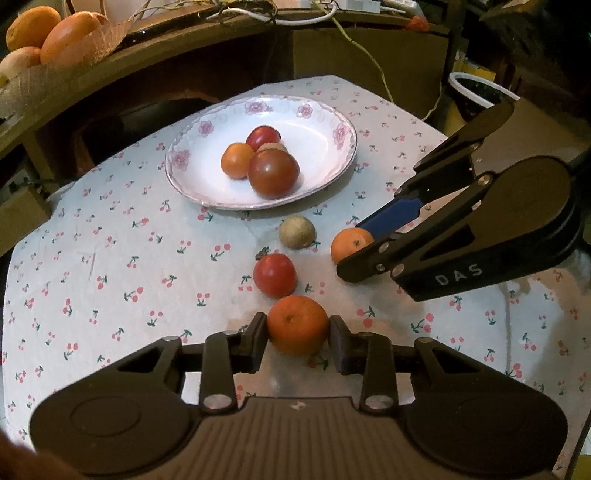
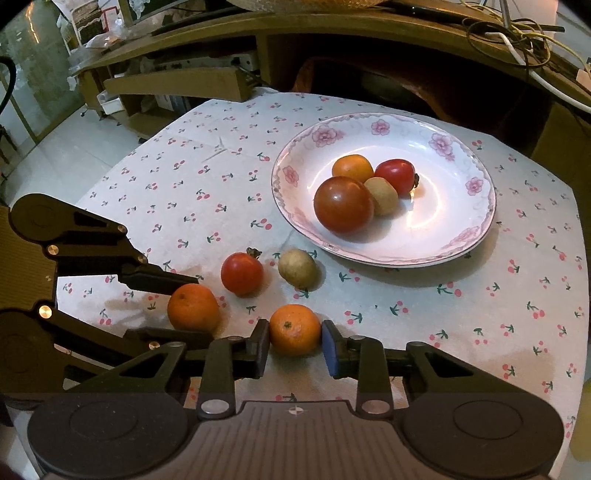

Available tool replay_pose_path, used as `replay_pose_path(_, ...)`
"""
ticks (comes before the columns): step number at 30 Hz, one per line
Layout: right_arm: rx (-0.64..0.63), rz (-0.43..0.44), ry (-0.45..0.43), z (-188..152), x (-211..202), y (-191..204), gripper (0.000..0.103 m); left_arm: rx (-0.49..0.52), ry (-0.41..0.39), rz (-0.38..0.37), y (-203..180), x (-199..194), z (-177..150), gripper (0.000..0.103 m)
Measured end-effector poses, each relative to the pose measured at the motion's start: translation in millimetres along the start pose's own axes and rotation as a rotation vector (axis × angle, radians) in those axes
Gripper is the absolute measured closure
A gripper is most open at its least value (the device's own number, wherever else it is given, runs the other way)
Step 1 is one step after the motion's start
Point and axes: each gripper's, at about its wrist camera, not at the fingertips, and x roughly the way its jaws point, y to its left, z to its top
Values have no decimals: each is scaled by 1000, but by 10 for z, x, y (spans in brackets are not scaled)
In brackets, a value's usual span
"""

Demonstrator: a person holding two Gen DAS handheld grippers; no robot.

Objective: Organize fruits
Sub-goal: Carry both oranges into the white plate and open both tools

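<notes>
A white floral plate (image 1: pixel 325 122) (image 2: pixel 461 155) holds a dark red tomato (image 1: pixel 273 173) (image 2: pixel 343 205), a small orange (image 1: pixel 237 160) (image 2: pixel 352 168), a red tomato (image 1: pixel 260 136) (image 2: pixel 395 175) and a kiwi (image 2: pixel 382 195). On the cloth lie a kiwi (image 1: pixel 297 231) (image 2: pixel 297 267) and a red tomato (image 1: pixel 274 275) (image 2: pixel 242 273). My left gripper (image 1: pixel 298 332) (image 2: pixel 192 306) is shut on an orange (image 1: pixel 297 325) (image 2: pixel 193 307) resting on the cloth. My right gripper (image 2: pixel 295 341) (image 1: pixel 354 245) is shut on a second orange (image 2: pixel 294 329) (image 1: pixel 349 243), also on the cloth.
The round table has a cherry-print cloth (image 1: pixel 110 258) (image 2: pixel 480 314). A wooden desk (image 1: pixel 207 40) (image 2: pixel 332 29) with cables stands behind it. Large oranges (image 1: pixel 55 33) sit in a basket at the far left. A white-rimmed bin (image 1: pixel 476 92) stands at the right.
</notes>
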Motion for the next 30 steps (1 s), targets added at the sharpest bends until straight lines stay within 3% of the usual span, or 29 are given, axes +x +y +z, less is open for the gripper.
replay_pose_path(8, 12, -9, -34, 48, -82, -32, 73, -11, -49, 36, 35, -82, 141, 63)
replay_pose_path(19, 77, -75, -122, 258, -153, -213, 73, -20, -145, 114, 146, -46, 580, 63)
replay_pose_path(30, 96, -137, -137, 347, -20, -375, 73, -52, -132, 152, 341, 209, 678, 63)
